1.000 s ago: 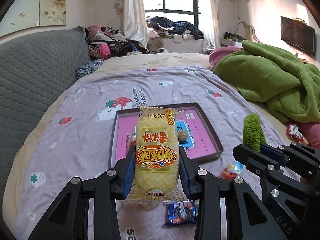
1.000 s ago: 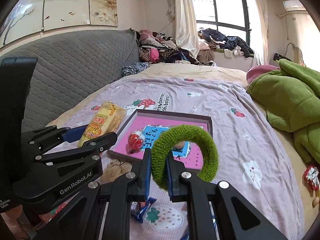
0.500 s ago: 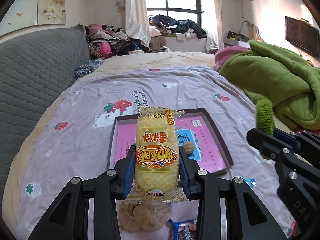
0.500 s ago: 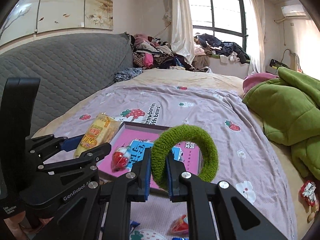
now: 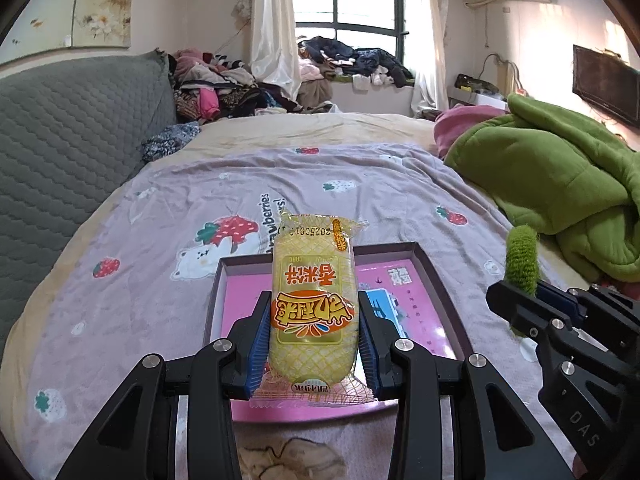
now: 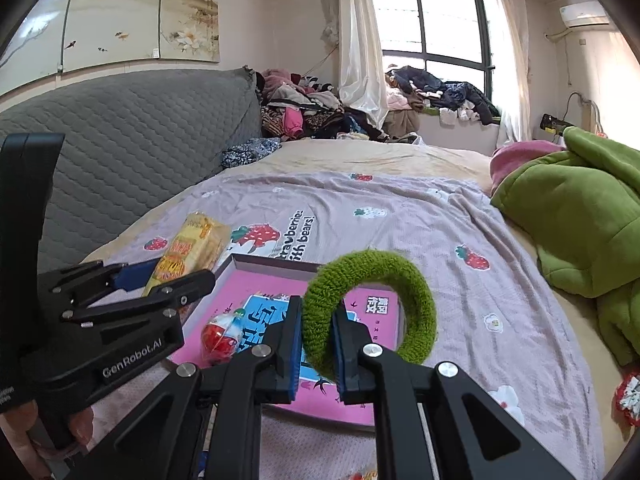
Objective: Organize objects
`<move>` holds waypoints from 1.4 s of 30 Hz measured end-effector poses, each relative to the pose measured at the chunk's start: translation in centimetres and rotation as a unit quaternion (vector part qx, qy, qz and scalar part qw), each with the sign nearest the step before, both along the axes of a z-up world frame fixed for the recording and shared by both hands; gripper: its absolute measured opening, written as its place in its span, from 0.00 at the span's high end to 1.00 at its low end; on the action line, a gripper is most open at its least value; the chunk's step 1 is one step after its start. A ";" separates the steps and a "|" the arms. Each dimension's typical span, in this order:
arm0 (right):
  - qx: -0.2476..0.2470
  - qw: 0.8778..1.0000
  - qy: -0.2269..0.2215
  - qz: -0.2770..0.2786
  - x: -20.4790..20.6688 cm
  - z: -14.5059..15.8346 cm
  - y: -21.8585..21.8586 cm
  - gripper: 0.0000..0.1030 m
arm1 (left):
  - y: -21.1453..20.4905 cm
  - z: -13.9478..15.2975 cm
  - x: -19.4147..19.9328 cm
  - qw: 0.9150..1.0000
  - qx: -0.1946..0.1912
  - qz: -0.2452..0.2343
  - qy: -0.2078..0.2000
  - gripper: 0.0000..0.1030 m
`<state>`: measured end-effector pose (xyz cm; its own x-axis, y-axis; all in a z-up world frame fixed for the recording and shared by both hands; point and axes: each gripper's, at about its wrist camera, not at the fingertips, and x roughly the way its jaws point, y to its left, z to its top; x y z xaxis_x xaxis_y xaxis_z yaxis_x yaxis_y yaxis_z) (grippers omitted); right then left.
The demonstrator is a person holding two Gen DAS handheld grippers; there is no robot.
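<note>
My left gripper (image 5: 313, 330) is shut on a yellow snack packet (image 5: 313, 304), held upright above the near part of a shallow box with a pink inside (image 5: 436, 284). In the right wrist view the same packet (image 6: 191, 249) sticks out of the left gripper (image 6: 160, 276) over the box's left edge (image 6: 224, 272). My right gripper (image 6: 316, 340) is shut on a fuzzy green ring (image 6: 380, 272), which hangs over the box's right half. Inside the box lie a red wrapped sweet (image 6: 219, 338) and a blue card (image 6: 260, 320). The green ring (image 5: 522, 258) also shows at the right in the left wrist view.
The box lies on a lilac strawberry-print blanket (image 5: 180, 208) over a bed. A green quilt (image 5: 560, 176) is heaped at the right, a grey padded headboard (image 5: 60, 140) stands at the left. A beige scrunchie (image 5: 288, 460) lies just before the box. Clothes pile up by the window.
Both grippers have moved forward over the bed toward the box, each keeping its hold. The box now sits closer beneath them, and the loose wrappers near the front have dropped out of view.
</note>
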<state>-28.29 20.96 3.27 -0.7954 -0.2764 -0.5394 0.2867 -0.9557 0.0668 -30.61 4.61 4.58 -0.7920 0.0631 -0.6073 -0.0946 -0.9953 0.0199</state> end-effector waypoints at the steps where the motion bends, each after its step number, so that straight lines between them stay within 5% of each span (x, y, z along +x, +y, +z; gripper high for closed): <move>1: 0.000 1.000 0.000 0.001 -0.1 -0.3 0.1 0.87 | 0.1 -0.3 -0.2 1.000 -0.003 -0.001 0.000 0.61; 12: -0.034 0.999 -0.018 0.005 -1.9 -4.0 0.8 0.87 | 1.7 -5.4 -2.4 0.999 -0.005 -0.029 -0.020 0.61; 42: 0.046 0.986 -0.159 -0.027 -6.6 -12.3 -0.8 0.86 | 2.7 -13.1 -5.0 0.992 -0.008 -0.042 -0.123 0.61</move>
<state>-34.88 20.13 -9.03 -0.5938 -0.1758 -0.7852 0.2128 -0.9754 0.0574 -35.59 7.27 -8.57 -0.6129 0.1119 -0.7822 -0.1809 -0.9835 0.0010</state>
